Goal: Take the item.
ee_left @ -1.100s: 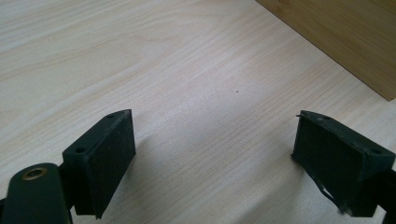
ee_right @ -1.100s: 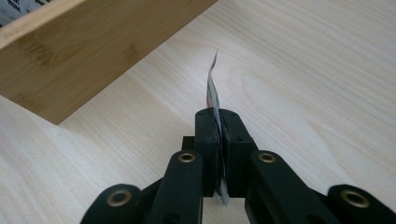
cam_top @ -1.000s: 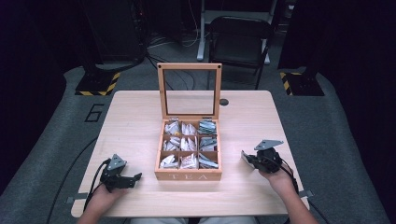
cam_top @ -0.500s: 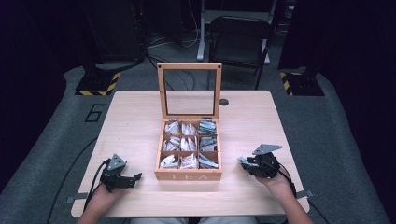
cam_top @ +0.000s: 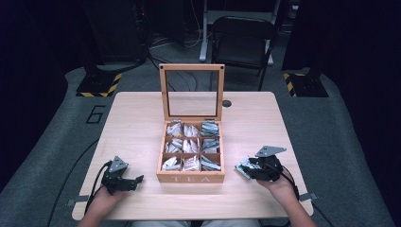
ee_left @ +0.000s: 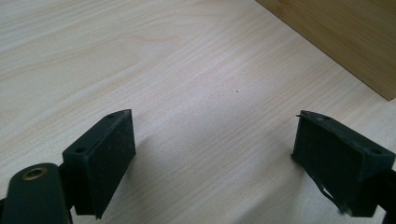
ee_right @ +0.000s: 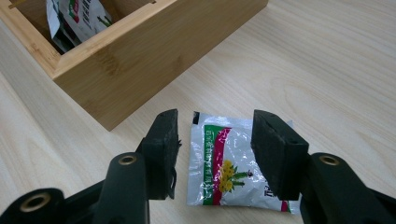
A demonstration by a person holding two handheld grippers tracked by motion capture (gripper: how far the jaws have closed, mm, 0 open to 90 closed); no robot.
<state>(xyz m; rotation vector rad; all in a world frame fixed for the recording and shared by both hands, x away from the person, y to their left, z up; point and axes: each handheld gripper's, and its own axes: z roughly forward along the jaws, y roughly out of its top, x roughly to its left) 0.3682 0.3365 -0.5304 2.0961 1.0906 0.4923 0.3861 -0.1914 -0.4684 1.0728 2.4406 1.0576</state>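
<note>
A wooden tea box stands open at the table's middle, its glass lid upright, its compartments full of tea packets. To its right, one silver packet with a green and red print lies flat on the table. My right gripper hovers over it; its jaws have just been opening and stand apart on either side of the packet without pressing it. In the high view that gripper is by the box's right front corner. My left gripper rests open left of the box, over bare wood.
The light wooden table has free room left, right and behind the box. A small dark round spot sits near the far edge. A black chair and cables stand on the floor beyond. Box wall is close to my left gripper.
The right gripper's jaws have opened and let go of the tea packet, which now lies on the table. The right hand has shifted slightly. The left gripper has not moved.
</note>
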